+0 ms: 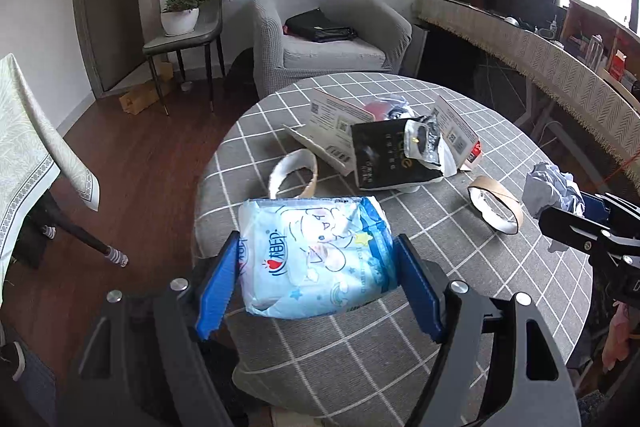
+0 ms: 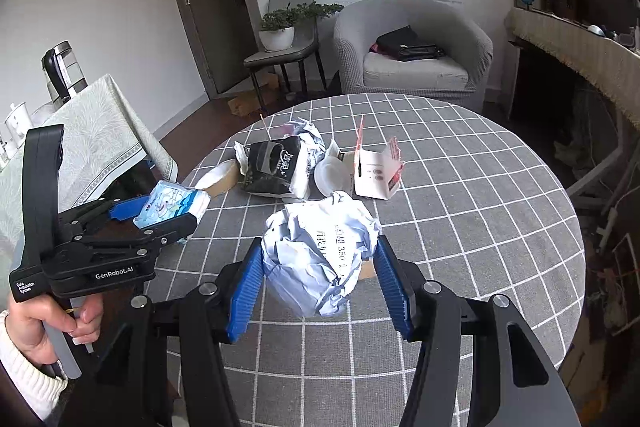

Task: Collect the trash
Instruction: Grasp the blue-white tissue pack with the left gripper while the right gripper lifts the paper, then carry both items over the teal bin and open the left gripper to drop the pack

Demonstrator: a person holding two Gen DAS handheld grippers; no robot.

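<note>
Left gripper clamped on crinkled pale-blue tissue pack with cartoon print, at round checked table's near-left edge, right gripper squeezing crumpled blue-white paper wad above table's near middle

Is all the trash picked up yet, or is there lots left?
Not yet. The left gripper holds a blue tissue pack, and the right gripper holds a crumpled paper ball. Left on the table: a black wrapper, an opened white box and two tape rings.

Glossy plastic pack; crumpled matt paper.
</note>
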